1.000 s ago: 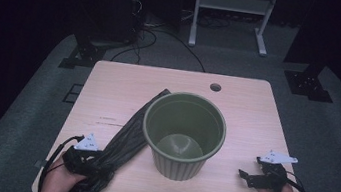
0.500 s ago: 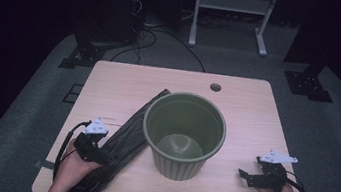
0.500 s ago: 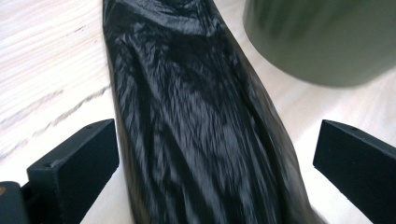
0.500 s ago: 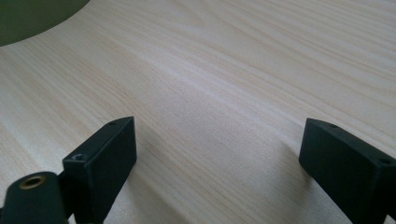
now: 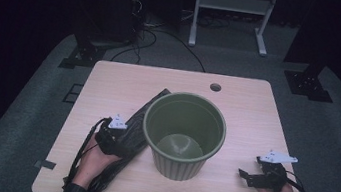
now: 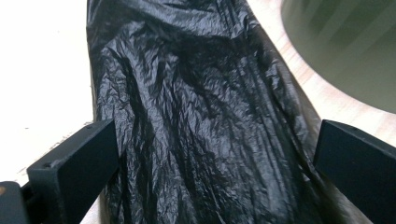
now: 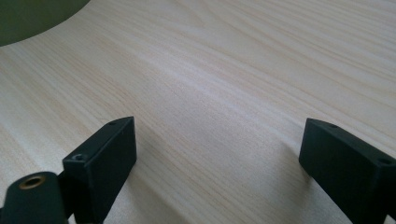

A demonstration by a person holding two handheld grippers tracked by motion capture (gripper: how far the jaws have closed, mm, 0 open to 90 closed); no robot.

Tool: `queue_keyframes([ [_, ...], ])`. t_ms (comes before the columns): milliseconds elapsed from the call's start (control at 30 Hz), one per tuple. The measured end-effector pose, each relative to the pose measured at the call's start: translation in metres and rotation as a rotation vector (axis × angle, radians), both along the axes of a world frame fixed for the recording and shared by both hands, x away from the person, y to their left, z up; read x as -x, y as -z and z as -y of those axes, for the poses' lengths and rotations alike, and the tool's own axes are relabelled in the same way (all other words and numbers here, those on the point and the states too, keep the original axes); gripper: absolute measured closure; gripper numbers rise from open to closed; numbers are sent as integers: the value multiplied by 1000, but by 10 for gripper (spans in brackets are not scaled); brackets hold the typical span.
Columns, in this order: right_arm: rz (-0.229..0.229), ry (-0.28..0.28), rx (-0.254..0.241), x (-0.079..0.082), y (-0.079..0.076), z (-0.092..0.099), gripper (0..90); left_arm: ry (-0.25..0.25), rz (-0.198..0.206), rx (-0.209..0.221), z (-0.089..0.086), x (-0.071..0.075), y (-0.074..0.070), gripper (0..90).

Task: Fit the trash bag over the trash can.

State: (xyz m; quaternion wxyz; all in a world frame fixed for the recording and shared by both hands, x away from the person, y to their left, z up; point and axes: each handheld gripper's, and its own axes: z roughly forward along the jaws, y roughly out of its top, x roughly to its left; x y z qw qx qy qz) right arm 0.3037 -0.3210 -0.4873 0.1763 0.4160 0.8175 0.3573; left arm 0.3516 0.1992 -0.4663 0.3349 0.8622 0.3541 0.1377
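Light wooden table [image 5: 110, 82], rounded corners, pale grain, standing on grey carpet [image 5: 30, 106]. Round cable hole [image 5: 215, 87] near far edge, about 12 o'clock. Green ribbed bucket [image 5: 184, 128] upright at centre, mouth open. Black plastic bag [image 5: 140, 122] lying flat, crumpled, stretched from 11 o'clock of bucket down to 7 o'clock table edge, touching bucket's side

Bag [image 6: 201, 116]: thin black plastic film, finely crinkled all over, with a soft sheen on the creases. Table [image 7: 233, 70]: pale wood with straight visible grain, smooth and matt; bin [image 5: 183, 135]: olive-green plastic, matt, its outer wall ribbed and its rim smooth. Jaws of both grippers: black hard plastic, matt and flat-faced; the floor around the table looks like rough grey carpet.
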Motion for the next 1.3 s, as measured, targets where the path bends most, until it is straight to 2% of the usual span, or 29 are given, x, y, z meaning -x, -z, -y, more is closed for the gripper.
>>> queue_keyframes([
  [167, 0, 0, 0, 0, 0, 0, 97, -9, -2, -68, -1, 1, 7, 0],
  [467, 0, 0, 0, 0, 0, 0, 97, 25, -30, -60, 2, 4, 8, 0],
  [500, 0, 0, 0, 0, 0, 0, 97, 35, -22, -46, 1, 5, 7, 9],
  [567, 0, 0, 0, 0, 0, 0, 98, 62, -2, -27, 0, 8, 5, 123],
  [733, 0, 0, 0, 0, 0, 0, 98, 114, 3, -12, -4, 12, 1, 482],
  [900, 0, 0, 0, 0, 0, 0, 97, 166, 10, -19, -6, 15, 0, 843],
  [1000, 0, 0, 0, 0, 0, 0, 98, 205, 23, -45, -6, 17, -1, 884],
  [1100, 0, 0, 0, 0, 0, 0, 98, 251, 35, -47, -8, 21, -3, 885],
  [1233, -1, 1, 0, 0, 0, 0, 98, 309, 45, -8, -15, 30, -12, 884],
  [1300, 0, 0, 0, 0, 0, 0, 98, 343, 58, 33, -20, 36, -17, 884],
])
